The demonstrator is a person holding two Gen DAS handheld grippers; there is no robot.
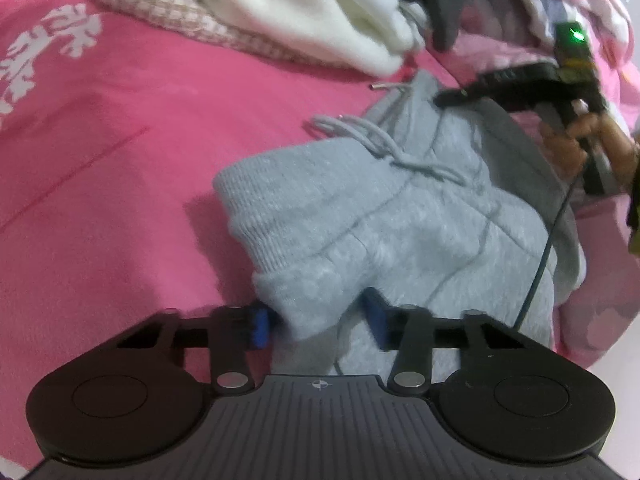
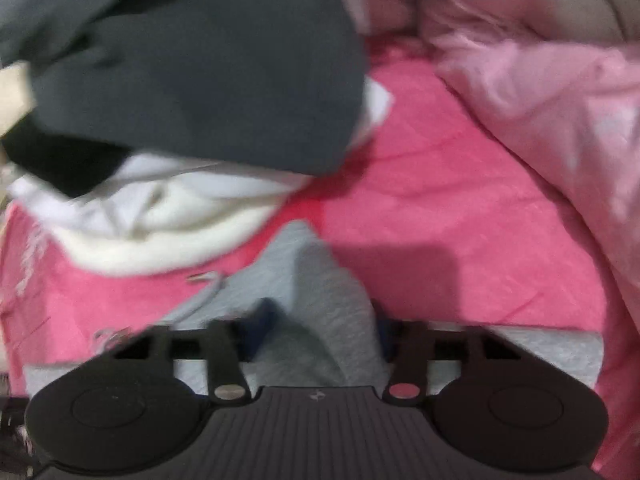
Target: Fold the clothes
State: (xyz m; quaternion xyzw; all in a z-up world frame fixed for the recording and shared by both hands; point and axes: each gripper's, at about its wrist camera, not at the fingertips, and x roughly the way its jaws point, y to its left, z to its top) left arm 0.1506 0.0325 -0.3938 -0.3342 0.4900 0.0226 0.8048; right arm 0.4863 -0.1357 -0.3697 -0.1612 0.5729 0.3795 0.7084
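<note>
The grey sweatpants point(image 1: 400, 220) are lying bunched on the pink bedsheet point(image 1: 120, 180), and every place here is being given from them. Just beyond their waistband a pile of white fleece point(image 1: 320, 12) and a dark grey garment point(image 2: 192, 64) is waiting; a pale pink quilt point(image 2: 540, 120) is heaped to their right.

The left claw point(image 1: 316, 326) is sitting at the near ribbed cuff, its blue pads standing partly apart with a fold of that cuff between them; the pads appear to be touching the cloth on both sides, so it is judged to be pinching it. The right claw point(image 2: 316, 320) is hovering over the waistband end by the drawstring point(image 1: 384, 144), partly parted with a ridge of grey fabric rising between its pads; the blur is hiding whether it is really gripping.

The step in hand looks like taking hold of both ends before a fold. The next move is calling for firm grips on cuff and waistband, then lifting and drawing the cloth taut so that it lies flat, keeping the drawstring from snagging
</note>
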